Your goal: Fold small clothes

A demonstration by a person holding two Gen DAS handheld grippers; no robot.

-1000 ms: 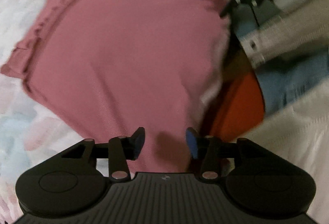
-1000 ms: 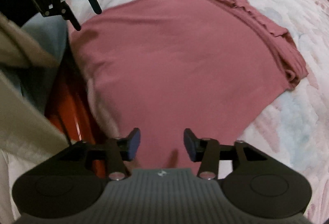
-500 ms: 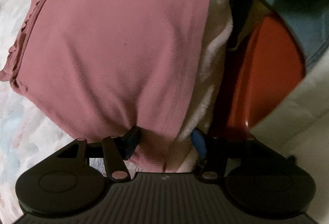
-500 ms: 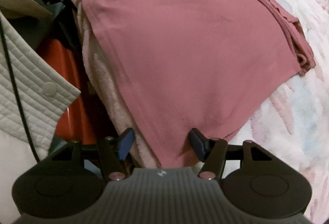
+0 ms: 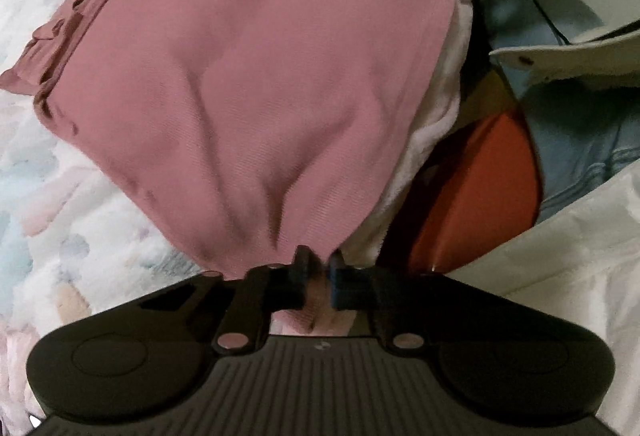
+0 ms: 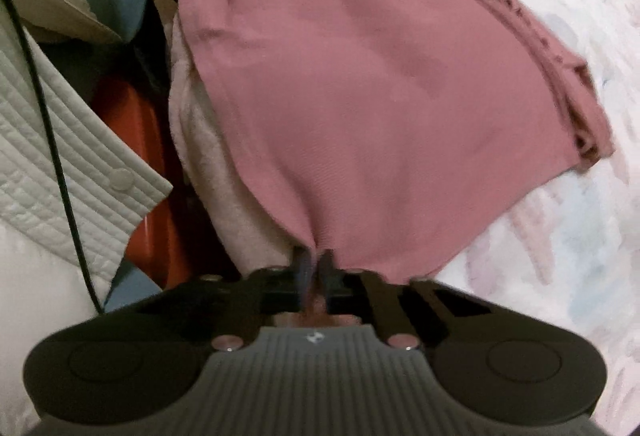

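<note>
Black ribbed gripper bodies (image 5: 320,388), blue-padded fingers (image 5: 340,284)

Dusty-pink garment (image 5: 256,84) (image 6: 384,92), fine ribbed knit, spread mostly flat over pale fluffy bedding. Ruffled, layered edge bunched at 10 o'clock in left wrist view, at 2 o'clock in right wrist view. Two near corners pulled up into taut creases. One edge overhangs bedding edge.

- Left gripper (image 5: 319,267): pinched cloth covers the pad faces; contact area not visible.
- Right gripper (image 6: 314,263): same, corner of pink garment (image 6: 384,108) hides the pads.
- Garment's ruffled far edge (image 5: 72,24): blurred, layer count unreadable.
- Orange object (image 5: 480,196): mostly hidden behind pale fleece blanket (image 5: 436,108); identity unclear.
</note>
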